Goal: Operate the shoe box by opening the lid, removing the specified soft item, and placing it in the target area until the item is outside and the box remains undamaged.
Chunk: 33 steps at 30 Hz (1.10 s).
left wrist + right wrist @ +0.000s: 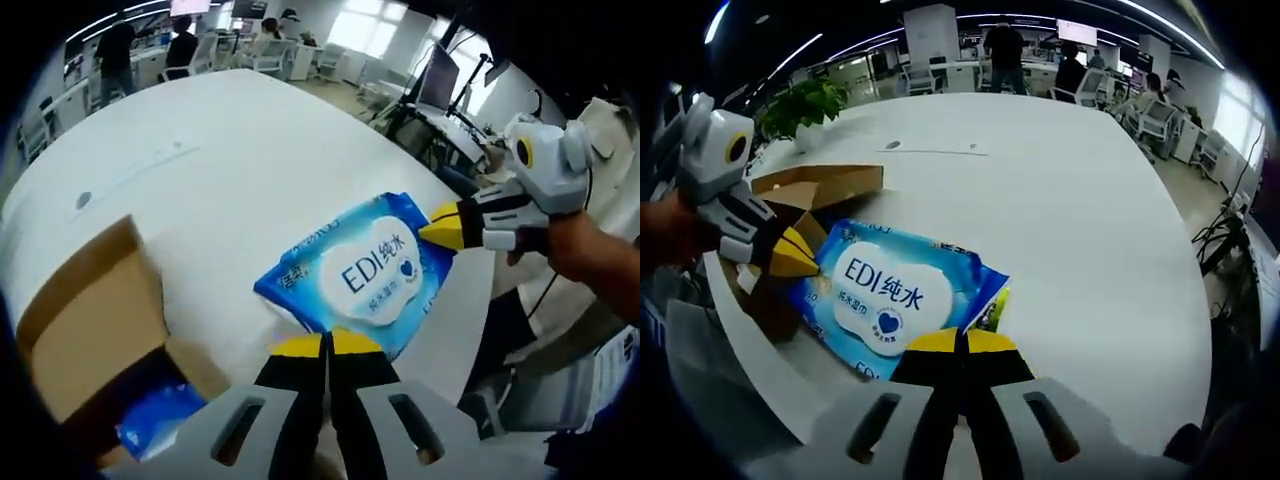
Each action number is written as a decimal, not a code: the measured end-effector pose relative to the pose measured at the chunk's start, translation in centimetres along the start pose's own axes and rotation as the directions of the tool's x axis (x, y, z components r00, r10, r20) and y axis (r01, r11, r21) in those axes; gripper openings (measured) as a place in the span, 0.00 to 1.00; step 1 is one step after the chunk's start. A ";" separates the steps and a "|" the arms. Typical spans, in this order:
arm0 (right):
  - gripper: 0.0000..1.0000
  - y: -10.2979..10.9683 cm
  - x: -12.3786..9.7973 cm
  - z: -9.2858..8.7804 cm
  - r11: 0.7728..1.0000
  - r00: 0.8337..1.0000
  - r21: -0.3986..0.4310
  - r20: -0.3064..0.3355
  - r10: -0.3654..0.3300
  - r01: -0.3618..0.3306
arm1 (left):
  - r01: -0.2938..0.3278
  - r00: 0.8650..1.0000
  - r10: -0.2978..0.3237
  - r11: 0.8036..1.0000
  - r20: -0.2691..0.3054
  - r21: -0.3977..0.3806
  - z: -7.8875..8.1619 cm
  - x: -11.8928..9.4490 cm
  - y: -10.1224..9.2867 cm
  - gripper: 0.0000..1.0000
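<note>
While people stand about at far desks, the big white table carries everything. At eight o'clock in the left gripper view sits the open cardboard shoe box, flaps up, something blue inside. Next in size, the blue wipes pack lies flat on the table outside the box, near the edge. The left gripper at six o'clock has its yellow-tipped jaws pressed together at the pack's near edge; I cannot tell whether they pinch it. The right gripper looks the same, jaws together at the pack's opposite edge.
</note>
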State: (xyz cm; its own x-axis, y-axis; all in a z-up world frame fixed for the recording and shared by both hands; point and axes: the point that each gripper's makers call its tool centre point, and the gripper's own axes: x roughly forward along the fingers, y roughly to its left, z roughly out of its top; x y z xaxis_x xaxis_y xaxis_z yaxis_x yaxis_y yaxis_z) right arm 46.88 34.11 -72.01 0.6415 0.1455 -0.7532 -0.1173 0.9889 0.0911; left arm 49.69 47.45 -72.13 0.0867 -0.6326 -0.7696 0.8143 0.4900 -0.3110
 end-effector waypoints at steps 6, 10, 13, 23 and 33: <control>0.00 -0.8 0.7 -0.6 1.000 1.000 0.010 -0.008 0.003 -0.003 | 0.003 1.000 -0.003 1.000 -0.011 -0.002 0.2 0.9 0.1 0.00; 0.00 -1.0 1.2 -0.9 1.000 1.000 0.017 -0.015 0.006 -0.006 | 0.006 1.000 -0.006 1.000 -0.024 -0.006 -0.1 1.5 0.2 0.00; 0.00 -1.1 1.5 -1.2 1.000 1.000 0.022 -0.021 0.009 -0.008 | 0.006 0.999 -0.006 1.000 -0.033 -0.003 -0.2 1.9 0.3 0.00; 0.00 -1.1 2.8 -1.9 0.999 0.999 0.033 -0.036 0.023 -0.022 | 0.001 0.999 -0.002 1.000 -0.051 -0.011 -1.0 2.6 0.9 0.00; 0.00 -1.2 3.3 -2.3 0.999 0.999 0.030 -0.046 0.022 -0.020 | -0.012 0.999 0.011 1.000 -0.053 -0.025 -1.4 3.1 1.2 0.00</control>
State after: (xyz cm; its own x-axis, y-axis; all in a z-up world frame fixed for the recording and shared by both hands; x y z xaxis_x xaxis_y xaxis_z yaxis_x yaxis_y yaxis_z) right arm 47.42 33.30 -76.10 0.6029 0.1654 -0.7805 -0.1075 0.9862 0.1260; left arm 50.19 46.90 -75.70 0.0646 -0.5946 -0.8014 0.7985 0.5125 -0.3158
